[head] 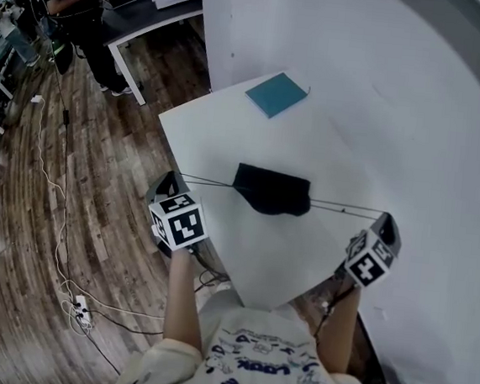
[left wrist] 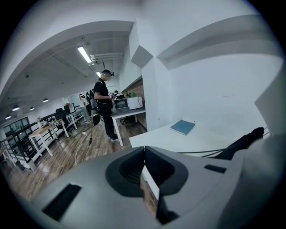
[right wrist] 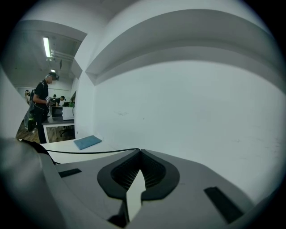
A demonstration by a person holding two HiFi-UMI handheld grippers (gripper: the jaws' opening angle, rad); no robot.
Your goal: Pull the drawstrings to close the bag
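A small black drawstring bag [head: 272, 190] lies bunched in the middle of the white table [head: 228, 135]. A thin drawstring [head: 210, 181] runs taut from it to the left and ends at my left gripper [head: 174, 177], which is shut on it at the table's left edge. Another drawstring [head: 348, 209] stretches right to my right gripper [head: 386, 218], shut on its end. In the right gripper view the cord [right wrist: 89, 152] leads straight into the closed tips of my right gripper [right wrist: 139, 150]. The left gripper view shows the bag [left wrist: 243, 142] and its cords [left wrist: 199, 152] passing behind my shut left gripper [left wrist: 144, 148].
A blue notebook [head: 276, 93] lies at the table's far corner. A white wall [head: 385, 91] borders the table at the right and back. Wooden floor with cables [head: 61, 212] lies to the left. A person [head: 72, 2] stands by a far desk.
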